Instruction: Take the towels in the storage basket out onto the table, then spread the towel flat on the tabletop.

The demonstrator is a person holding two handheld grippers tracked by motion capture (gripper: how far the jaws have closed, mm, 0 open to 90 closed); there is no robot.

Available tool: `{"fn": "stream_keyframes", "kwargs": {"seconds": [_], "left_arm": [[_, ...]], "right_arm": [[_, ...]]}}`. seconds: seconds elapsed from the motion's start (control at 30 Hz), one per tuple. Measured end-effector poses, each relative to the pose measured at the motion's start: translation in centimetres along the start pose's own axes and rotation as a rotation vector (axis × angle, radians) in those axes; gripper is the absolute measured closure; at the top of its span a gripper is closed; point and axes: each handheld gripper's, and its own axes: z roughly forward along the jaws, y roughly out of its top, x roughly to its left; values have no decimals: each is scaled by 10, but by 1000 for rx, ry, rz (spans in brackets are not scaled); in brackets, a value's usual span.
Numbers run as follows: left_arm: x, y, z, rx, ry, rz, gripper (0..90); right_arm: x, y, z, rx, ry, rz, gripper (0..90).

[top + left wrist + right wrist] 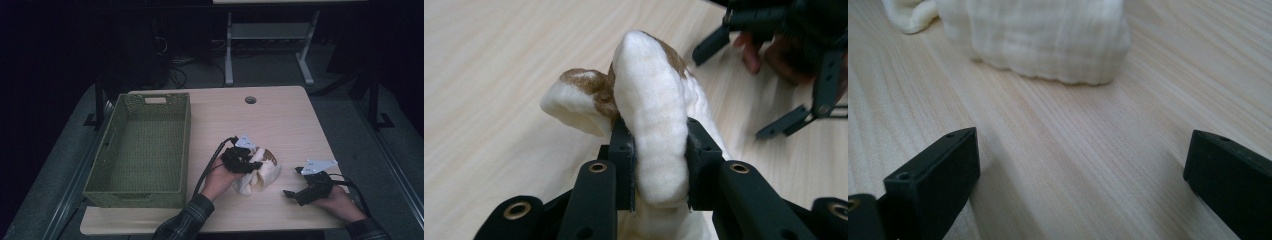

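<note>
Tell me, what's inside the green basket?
Nothing that can be seen: the green basket shows bare woven floor. Its near wall hides the strip of floor just behind it. The cream cloth lies outside on the table, pinched by the left gripper.

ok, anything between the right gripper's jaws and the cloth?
Nothing: bare wooden table runs from the open right gripper to the cream cloth, as the right gripper view shows.

You work at a light wood table (pixel 280 120) with a cable hole (pixel 250 99) at its far edge. Beyond it, the dim room shows grey floor (pixel 270 70) and a white-legged desk frame (pixel 267 35).
</note>
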Motion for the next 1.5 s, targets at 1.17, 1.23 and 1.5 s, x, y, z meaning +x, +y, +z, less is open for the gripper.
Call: {"fn": "stream_keyframes", "kwargs": {"seconds": [1.17,1.23,1.5], "left_arm": [[-3,-16,-21,-3,40,-44,280],[-6,-18,-26,-16,42,-52,276],[-12,-32,-33,-2,49,-61,276]], "right_arm": [[1,0,0,1,10,-4,12],[0,-1,-1,0,13,-9,12],[0,6,-4,77,11,-15,55]]}}
